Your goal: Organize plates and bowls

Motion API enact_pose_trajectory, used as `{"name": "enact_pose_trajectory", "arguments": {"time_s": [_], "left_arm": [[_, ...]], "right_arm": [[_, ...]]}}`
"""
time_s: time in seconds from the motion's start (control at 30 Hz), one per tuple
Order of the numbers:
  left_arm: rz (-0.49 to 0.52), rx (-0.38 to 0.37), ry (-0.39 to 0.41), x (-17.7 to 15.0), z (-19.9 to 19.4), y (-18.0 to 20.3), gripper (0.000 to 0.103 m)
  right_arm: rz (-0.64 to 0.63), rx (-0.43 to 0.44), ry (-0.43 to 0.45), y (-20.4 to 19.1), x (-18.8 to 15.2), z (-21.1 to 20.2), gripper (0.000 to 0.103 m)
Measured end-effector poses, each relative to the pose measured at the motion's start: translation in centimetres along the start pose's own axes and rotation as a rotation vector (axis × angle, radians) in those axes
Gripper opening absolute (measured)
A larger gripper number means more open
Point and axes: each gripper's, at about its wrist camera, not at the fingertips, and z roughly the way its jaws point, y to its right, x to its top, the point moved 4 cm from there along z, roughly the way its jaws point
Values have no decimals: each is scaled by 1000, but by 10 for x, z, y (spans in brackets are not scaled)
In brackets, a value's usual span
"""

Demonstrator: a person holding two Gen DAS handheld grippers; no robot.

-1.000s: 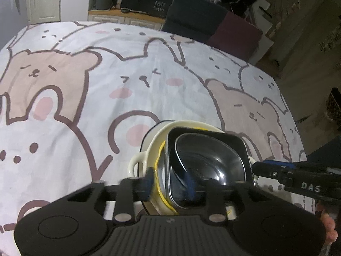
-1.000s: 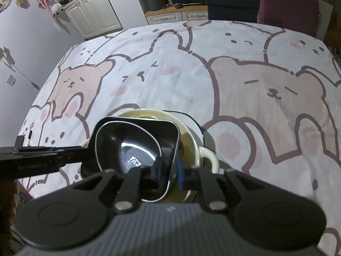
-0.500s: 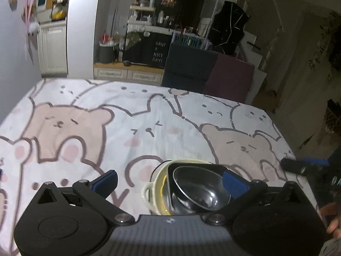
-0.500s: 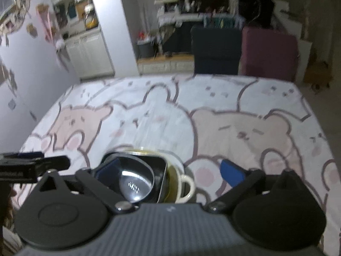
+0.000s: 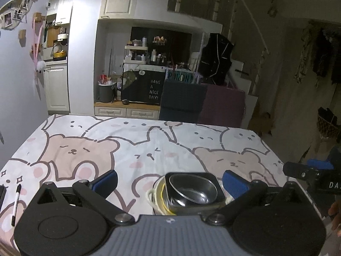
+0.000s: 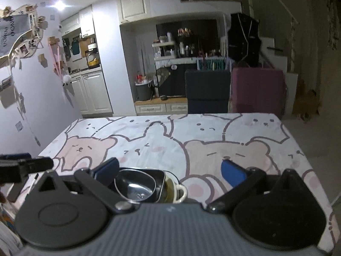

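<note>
The square metal bowl (image 5: pixel 192 191) is being left nested in the cream handled pot (image 5: pixel 156 198) on the bench (image 5: pixel 149 145). Both the left hand-held gripper (image 5: pixel 169 181) and right hand-held gripper (image 6: pixel 170 170) are standing wide open, empty. They are best being drawn away clear of the rims.

stack base (image 5: pixel 162 207) hid by gripper body | pen (image 5: pixel 16 200) label prob unreadable

1. One steel bowl (image 5: pixel 192 192), nested at 6 o'clock.
2. One cream pot (image 5: pixel 156 198) under it.
3. One pen (image 5: pixel 16 200), way over at 9 o'clock.
4. Two chairs (image 5: pixel 183 100) at 12 o'clock.
</note>
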Motion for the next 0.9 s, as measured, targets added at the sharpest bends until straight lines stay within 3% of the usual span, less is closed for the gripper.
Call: {"name": "enact_pose_trajectory", "arguments": {"time_s": [0.5,0.9], "left_arm": [[78,12,3,-53,-24,4,103],[77,27,-15,-78,-30,-2,103]], "right_arm": [[-85,-40,33,-18,-60,-35,103],[-93,-66,25,-13,-81,-40,103]]}}
